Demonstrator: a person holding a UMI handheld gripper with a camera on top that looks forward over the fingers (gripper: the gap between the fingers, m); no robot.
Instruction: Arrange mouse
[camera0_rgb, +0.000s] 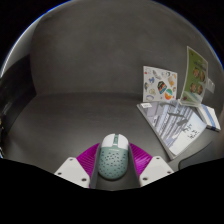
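A pale mint-white computer mouse (111, 158) with a perforated shell and a scroll wheel sits between my two fingers. The magenta pads (88, 157) press against its left and right sides. My gripper (111, 163) is shut on the mouse, which points away from me over a grey table surface (80, 110). I cannot tell whether the mouse rests on the table or is lifted off it.
A stack of printed papers and leaflets (178, 122) lies beyond the fingers to the right. Two colourful illustrated cards (160, 86) stand or lean behind them near the table's far edge. A dark wall lies behind.
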